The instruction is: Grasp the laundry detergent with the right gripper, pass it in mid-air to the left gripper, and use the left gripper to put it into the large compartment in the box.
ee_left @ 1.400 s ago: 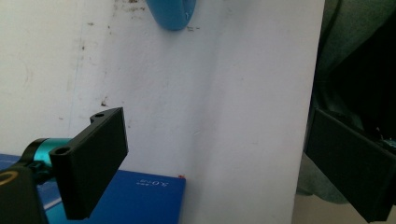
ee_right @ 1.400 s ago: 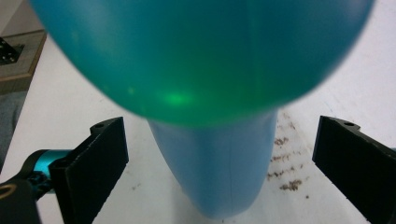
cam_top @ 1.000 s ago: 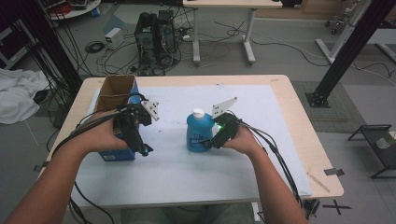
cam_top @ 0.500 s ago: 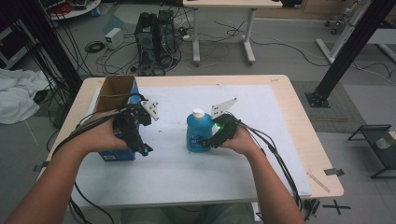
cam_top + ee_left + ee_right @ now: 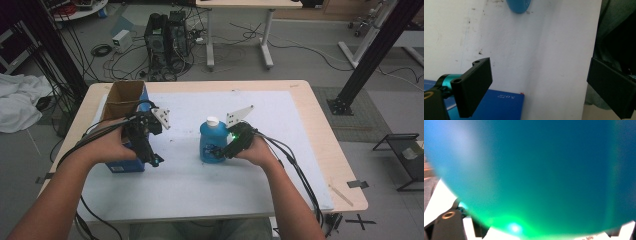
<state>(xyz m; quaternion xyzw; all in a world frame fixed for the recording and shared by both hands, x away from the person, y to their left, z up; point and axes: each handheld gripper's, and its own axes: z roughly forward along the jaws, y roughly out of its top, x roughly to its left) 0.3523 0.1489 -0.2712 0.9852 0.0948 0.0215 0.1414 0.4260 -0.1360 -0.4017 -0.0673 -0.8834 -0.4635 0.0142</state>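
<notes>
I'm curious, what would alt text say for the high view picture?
A person seated at a table holds a gripper in each hand: the right gripper is against a blue bottle with a white cap, and the left gripper hovers beside an open blue cardboard box.

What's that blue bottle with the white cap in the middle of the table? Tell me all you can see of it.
The blue plastic bottle with a white cap stands upright on the white sheet covering the table, near its middle. It is squat and rounded, narrowing to a short neck. The right gripper is at its lower side, the bottle's blue wall close before its camera; whether its jaws grip cannot be told.
</notes>
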